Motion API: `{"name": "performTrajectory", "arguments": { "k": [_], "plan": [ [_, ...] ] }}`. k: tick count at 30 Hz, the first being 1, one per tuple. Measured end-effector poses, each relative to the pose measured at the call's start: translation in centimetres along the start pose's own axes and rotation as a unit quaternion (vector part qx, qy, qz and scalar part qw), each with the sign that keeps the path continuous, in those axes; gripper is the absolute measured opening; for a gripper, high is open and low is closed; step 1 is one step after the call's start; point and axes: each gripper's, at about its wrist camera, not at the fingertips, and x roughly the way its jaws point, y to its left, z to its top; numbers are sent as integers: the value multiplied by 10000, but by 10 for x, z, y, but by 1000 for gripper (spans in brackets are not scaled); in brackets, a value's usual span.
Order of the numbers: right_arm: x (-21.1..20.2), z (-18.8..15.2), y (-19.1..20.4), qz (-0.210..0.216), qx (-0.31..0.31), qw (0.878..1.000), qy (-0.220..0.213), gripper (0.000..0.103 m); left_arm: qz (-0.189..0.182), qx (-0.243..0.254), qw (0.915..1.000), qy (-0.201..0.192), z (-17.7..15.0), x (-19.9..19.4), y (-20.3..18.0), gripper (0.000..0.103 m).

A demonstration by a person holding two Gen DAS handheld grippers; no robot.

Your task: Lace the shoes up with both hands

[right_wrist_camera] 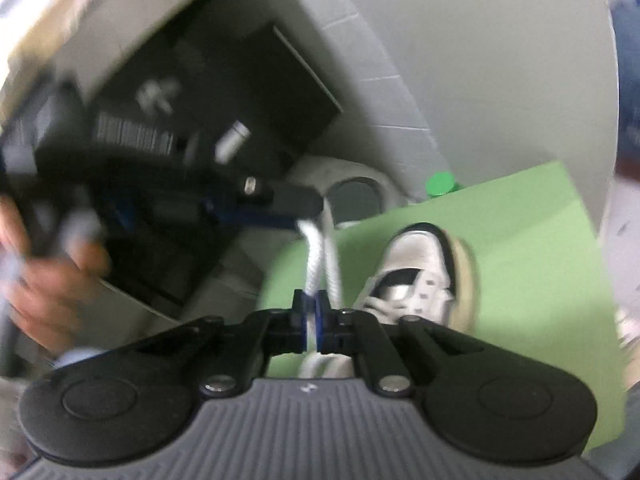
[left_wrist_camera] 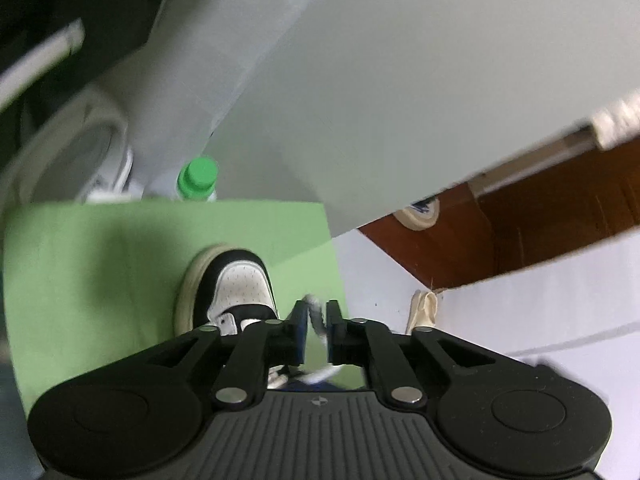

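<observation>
A black-and-white sneaker (left_wrist_camera: 236, 284) (right_wrist_camera: 420, 272) lies on a green mat (left_wrist_camera: 100, 280) (right_wrist_camera: 520, 240), toe pointing away. My right gripper (right_wrist_camera: 311, 310) is shut on the white lace (right_wrist_camera: 314, 264), which rises in two strands to the fingertip of my left gripper (right_wrist_camera: 300, 204), seen from the side at the left. In the left wrist view my left gripper (left_wrist_camera: 316, 316) hovers to the right of the shoe's toe. Its jaws stand slightly apart, and a blurred piece of lace (left_wrist_camera: 314, 306) sits loosely between the fingertips. The eyelets are mostly hidden behind the grippers.
A green-capped bottle (left_wrist_camera: 198, 180) (right_wrist_camera: 440, 182) stands just beyond the mat's far edge. A tape roll (left_wrist_camera: 418, 212) lies on a brown wooden surface (left_wrist_camera: 540, 232). A cream cloth (left_wrist_camera: 422, 312) is right of the mat. A person's hand (right_wrist_camera: 48, 280) holds the left gripper's handle.
</observation>
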Motion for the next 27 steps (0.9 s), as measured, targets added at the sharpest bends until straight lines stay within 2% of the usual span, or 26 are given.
{"name": "performTrajectory", "arguments": {
  "k": [1, 2, 6, 9, 12, 15, 18, 19, 21, 23, 25, 26, 27],
  "plan": [
    [-5, 1, -4, 175, 206, 9996, -21, 4, 25, 239, 9997, -47, -7, -7, -3, 30],
    [-10, 3, -10, 323, 410, 9986, -49, 4, 63, 459, 9989, -94, -14, -13, -6, 35],
    [-29, 13, -25, 781, 1072, 9908, -278, 4, 314, 1409, 9894, -175, -49, -31, -21, 35],
    [-36, 23, -23, 897, 1053, 9900, -292, 4, 730, 2197, 9723, -308, -73, -34, -36, 35],
    [-39, 30, -18, 899, 949, 9911, -267, 4, 1223, 2948, 9464, -496, -89, -25, -51, 35],
    [-45, 31, -12, 986, 928, 9906, -220, 4, 1373, 3445, 9264, -650, -97, -14, -63, 35],
    [-55, 32, -2, 1017, 802, 9914, -168, 4, 1502, 3652, 9169, -573, -98, 2, -68, 34],
    [-58, 33, 1, 1028, 760, 9917, -162, 4, 1538, 3648, 9168, -521, -98, 6, -67, 28],
    [-66, 34, 8, 1065, 658, 9920, -175, 4, 1551, 3526, 9219, -413, -96, 11, -62, 9],
    [-71, 36, 12, 980, 581, 9933, -209, 5, 1457, 3283, 9326, -350, -95, 11, -55, 5],
    [-76, 38, 17, 847, 486, 9949, -245, 5, 1213, 2909, 9483, -366, -94, 5, -47, 5],
    [-78, 38, 20, 749, 390, 9961, -273, 5, 1040, 2587, 9597, -351, -92, 1, -41, 5],
    [-80, 38, 23, 649, 288, 9970, -307, 10, 778, 2132, 9733, -350, -88, -4, -34, 5]
  ]
}}
